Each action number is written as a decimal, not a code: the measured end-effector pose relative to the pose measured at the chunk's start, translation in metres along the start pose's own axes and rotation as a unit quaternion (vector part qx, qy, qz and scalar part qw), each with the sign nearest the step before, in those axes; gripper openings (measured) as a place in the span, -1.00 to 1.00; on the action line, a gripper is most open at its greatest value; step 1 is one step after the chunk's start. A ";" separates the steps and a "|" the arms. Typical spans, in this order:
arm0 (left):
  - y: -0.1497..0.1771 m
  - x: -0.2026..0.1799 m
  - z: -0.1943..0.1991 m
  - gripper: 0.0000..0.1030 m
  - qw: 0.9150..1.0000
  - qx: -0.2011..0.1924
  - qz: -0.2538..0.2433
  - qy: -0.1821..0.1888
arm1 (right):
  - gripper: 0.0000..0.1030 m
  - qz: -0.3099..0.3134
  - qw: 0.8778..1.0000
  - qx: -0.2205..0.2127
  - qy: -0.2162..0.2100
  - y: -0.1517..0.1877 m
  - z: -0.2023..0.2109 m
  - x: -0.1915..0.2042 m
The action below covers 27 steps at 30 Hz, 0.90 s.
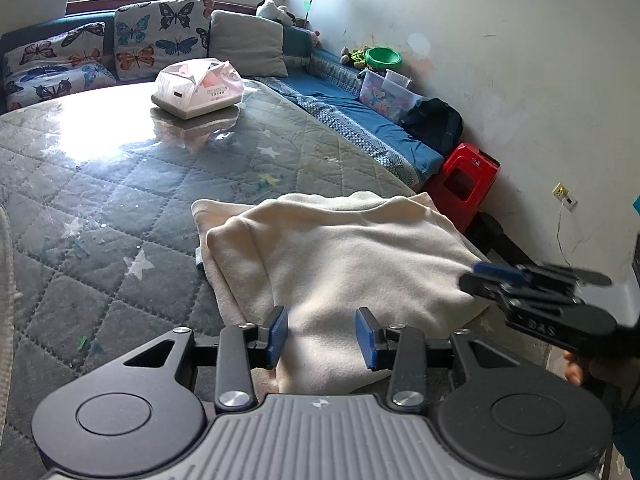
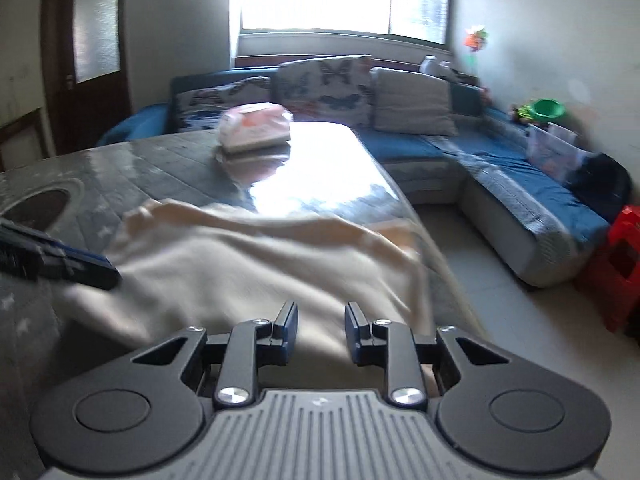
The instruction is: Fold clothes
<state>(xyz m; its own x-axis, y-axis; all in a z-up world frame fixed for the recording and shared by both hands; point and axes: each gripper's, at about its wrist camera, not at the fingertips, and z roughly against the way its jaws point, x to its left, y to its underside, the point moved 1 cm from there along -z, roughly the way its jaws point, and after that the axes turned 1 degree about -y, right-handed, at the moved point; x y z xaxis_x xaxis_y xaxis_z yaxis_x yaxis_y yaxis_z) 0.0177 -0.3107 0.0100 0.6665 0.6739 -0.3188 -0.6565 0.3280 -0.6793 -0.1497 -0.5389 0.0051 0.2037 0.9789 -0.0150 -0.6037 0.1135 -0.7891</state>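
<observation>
A cream garment lies folded in layers on the quilted grey table, near its right front corner. My left gripper is open and empty, its blue pads just above the garment's near edge. My right gripper is open and empty over the garment's near edge; this view is blurred. It also shows in the left wrist view, at the garment's right side. The left gripper shows at the left of the right wrist view, beside the cloth.
A pink and white plastic bag sits at the table's far side. A blue corner sofa with butterfly cushions runs behind and right. A red stool stands by the wall. A clear box and green bowl sit on the sofa.
</observation>
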 end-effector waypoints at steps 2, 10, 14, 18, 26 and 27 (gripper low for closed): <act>0.002 -0.001 0.002 -0.17 1.000 0.000 -0.004 -0.004 | -0.50 -0.013 1.000 -0.003 0.006 0.010 0.007 -0.009; 0.011 -0.002 0.005 -0.15 0.999 0.006 -0.020 -0.028 | -0.30 -0.017 1.000 -0.008 0.014 0.016 0.014 -0.012; 0.015 -0.001 0.008 -0.15 0.999 0.006 -0.017 -0.031 | -0.30 -0.017 1.000 -0.013 0.018 0.018 0.016 -0.007; 0.019 0.000 0.010 -0.15 0.999 0.007 -0.014 -0.033 | -0.29 -0.010 0.999 -0.035 -0.001 0.009 0.019 0.008; 0.025 0.001 0.020 -0.08 0.999 0.009 -0.014 -0.043 | -0.21 0.019 0.999 -0.023 -0.012 0.015 0.000 0.039; 0.026 0.001 0.021 -0.06 0.999 0.011 -0.013 -0.044 | -0.14 0.022 0.999 -0.024 -0.011 0.016 0.002 0.041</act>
<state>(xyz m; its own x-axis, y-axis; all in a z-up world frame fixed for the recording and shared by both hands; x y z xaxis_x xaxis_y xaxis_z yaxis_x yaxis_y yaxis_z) -0.0059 -0.2873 0.0055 0.6503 0.7202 -0.2417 -0.6480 0.3599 -0.6713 -0.1529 -0.4965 -0.0069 0.1612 0.9862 -0.0377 -0.5742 0.0627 -0.8163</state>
